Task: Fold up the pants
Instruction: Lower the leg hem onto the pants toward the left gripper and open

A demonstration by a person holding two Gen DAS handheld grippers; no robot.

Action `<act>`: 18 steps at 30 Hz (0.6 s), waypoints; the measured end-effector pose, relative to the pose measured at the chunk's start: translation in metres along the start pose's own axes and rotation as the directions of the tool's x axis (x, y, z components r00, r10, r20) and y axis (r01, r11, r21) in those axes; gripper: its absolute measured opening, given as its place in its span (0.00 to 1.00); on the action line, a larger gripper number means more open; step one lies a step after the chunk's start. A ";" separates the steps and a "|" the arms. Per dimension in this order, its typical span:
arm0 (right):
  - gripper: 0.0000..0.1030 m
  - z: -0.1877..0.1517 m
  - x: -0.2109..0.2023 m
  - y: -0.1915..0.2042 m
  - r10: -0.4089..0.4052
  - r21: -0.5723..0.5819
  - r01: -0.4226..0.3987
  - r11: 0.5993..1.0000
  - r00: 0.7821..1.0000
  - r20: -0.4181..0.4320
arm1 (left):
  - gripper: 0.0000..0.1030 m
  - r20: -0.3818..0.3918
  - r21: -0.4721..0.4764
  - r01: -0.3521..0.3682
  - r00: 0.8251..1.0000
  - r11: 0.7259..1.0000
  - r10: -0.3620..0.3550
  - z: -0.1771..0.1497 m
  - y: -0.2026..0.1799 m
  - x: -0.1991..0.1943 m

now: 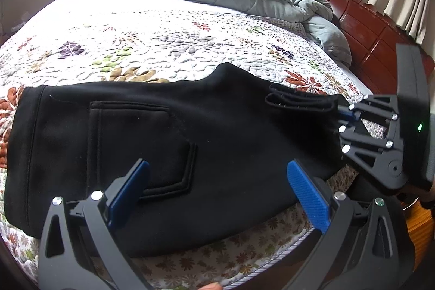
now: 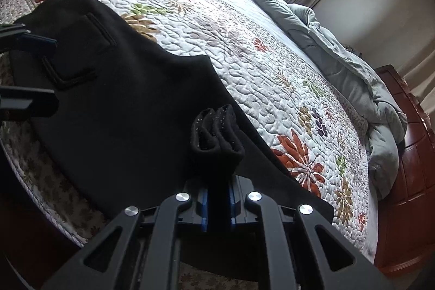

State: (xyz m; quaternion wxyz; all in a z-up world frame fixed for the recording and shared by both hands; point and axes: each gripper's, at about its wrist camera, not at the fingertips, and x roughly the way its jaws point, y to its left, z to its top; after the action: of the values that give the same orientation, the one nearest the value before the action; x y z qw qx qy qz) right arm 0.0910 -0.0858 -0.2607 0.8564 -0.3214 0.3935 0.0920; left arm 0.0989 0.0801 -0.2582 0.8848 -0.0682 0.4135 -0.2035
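Tongs (image 2: 217,205) — cuffs (image 2: 214,135) (right view)

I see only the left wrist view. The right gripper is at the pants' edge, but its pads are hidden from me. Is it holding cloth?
Observer: Yes. The right gripper is shut on the black cuffs of the pants.
Operator: One layer or more?
Observer: Two cuff ends stand side by side above its pads.
Operator: What lies behind that gripper?
Observer: The dark wooden bed frame, beside the grey duvet.
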 end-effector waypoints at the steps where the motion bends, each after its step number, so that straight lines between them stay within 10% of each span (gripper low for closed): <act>1: 0.11 0.001 0.001 0.002 -0.002 -0.002 0.002 1.000 1.000 0.001 | 0.97 -0.001 0.001 -0.001 1.000 1.000 0.001 0.000 0.000 0.000; 18: 0.11 -0.002 0.016 0.047 -0.119 -0.174 0.122 0.977 0.992 0.031 | 0.97 0.003 -0.067 0.020 1.000 0.998 -0.020 0.002 0.014 0.003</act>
State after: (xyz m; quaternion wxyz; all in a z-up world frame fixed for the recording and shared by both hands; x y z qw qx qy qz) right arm 0.0810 -0.0520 -0.2961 0.8328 -0.4178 0.3548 0.0775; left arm 0.1060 0.0913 -0.2633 0.8804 -0.1021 0.4184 -0.1984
